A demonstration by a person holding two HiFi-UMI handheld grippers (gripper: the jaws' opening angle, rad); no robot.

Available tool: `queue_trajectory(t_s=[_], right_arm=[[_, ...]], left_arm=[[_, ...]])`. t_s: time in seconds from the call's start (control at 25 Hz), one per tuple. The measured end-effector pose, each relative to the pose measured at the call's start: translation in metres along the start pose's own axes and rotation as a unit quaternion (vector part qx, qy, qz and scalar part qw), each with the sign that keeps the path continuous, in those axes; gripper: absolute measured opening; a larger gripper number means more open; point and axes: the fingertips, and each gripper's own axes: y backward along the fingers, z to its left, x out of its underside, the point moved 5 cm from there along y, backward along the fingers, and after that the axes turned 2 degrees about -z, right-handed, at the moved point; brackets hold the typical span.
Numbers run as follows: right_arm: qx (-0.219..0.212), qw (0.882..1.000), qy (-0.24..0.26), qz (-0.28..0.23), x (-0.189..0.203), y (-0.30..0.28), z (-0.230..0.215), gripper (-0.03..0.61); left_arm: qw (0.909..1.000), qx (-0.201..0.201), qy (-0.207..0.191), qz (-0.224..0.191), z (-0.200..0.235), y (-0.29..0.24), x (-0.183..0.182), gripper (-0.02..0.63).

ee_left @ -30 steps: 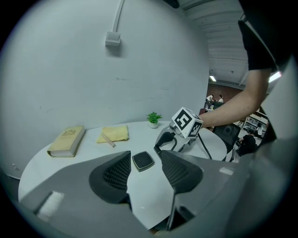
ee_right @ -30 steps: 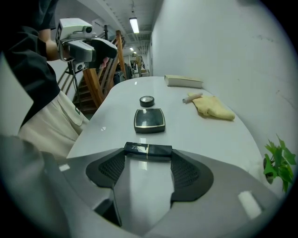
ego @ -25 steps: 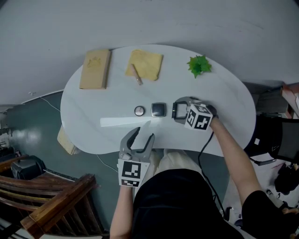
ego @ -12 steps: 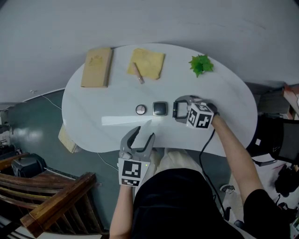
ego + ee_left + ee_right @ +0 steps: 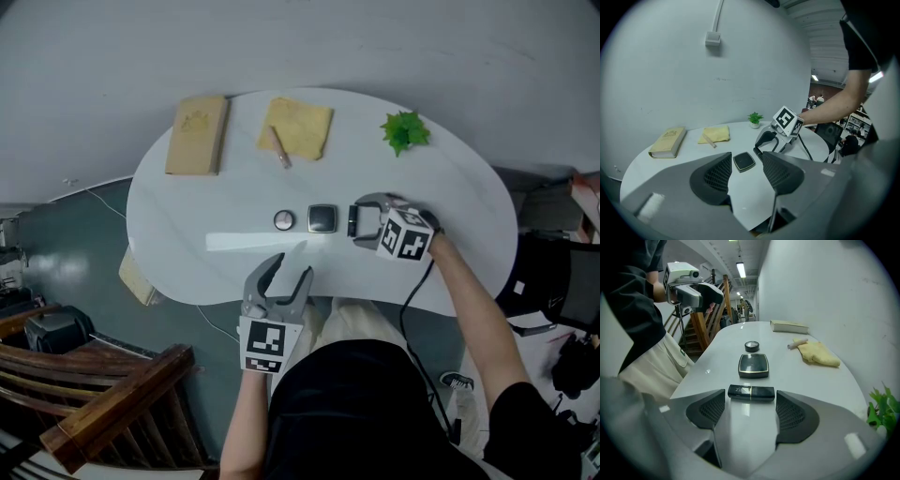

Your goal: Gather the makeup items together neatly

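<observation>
Three makeup items lie in a row on the white table [image 5: 441,187]: a small round compact [image 5: 282,220], a square black compact [image 5: 322,218] and a black tube [image 5: 352,221]. My right gripper [image 5: 355,222] is low over the table. In the right gripper view the tube [image 5: 751,393] lies crosswise between its open fingertips, a sliver of gap at each end. The square compact [image 5: 753,365] and round compact [image 5: 751,346] sit beyond it. My left gripper [image 5: 289,268] hovers open and empty at the near table edge, with the square compact [image 5: 744,161] seen past its jaws.
At the back of the table lie a tan book [image 5: 197,147], a yellow cloth [image 5: 298,128] with a beige stick [image 5: 278,147] on it, and a small green plant [image 5: 403,131]. A wooden chair [image 5: 103,394] stands at the lower left.
</observation>
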Motion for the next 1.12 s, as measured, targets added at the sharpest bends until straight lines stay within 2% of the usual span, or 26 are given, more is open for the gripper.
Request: queue_trajectory(t_s=[0.16, 0.36, 0.64, 0.8, 0.92, 1.0, 1.08, 1.12], right_arm=[[0.011, 1.0, -0.013, -0.017, -0.004, 0.01, 0.001, 0.331], [0.035, 0.997, -0.052, -0.052, -0.012, 0.026, 0.0, 0.33], [0.088, 0.984, -0.114, -0.102, -0.031, 0.054, 0.003, 0.328], [0.133, 0.97, -0.159, -0.124, -0.046, 0.066, 0.005, 0.325], [0.177, 0.955, -0.2, -0.128, -0.056, 0.071, 0.005, 0.319], [0.206, 0.942, -0.228, -0.136, -0.062, 0.076, 0.006, 0.295], [0.225, 0.929, -0.255, -0.146, -0.07, 0.08, 0.009, 0.238], [0.231, 0.923, -0.267, -0.152, -0.075, 0.081, 0.011, 0.238]], left_arm=[[1.0, -0.002, 0.001, 0.001, 0.0, 0.0, 0.001, 0.206], [1.0, 0.001, 0.002, -0.002, 0.005, -0.004, -0.003, 0.206], [0.9996, 0.016, 0.019, -0.011, 0.023, -0.019, -0.008, 0.21], [0.9991, 0.014, 0.04, -0.01, 0.043, -0.036, -0.011, 0.213], [0.9988, -0.001, 0.05, -0.003, 0.061, -0.05, -0.013, 0.232], [0.9982, -0.002, 0.06, -0.001, 0.071, -0.059, -0.013, 0.232], [0.9975, -0.001, 0.07, 0.001, 0.082, -0.068, -0.014, 0.232], [0.9971, 0.001, 0.076, 0.002, 0.088, -0.073, -0.014, 0.232]])
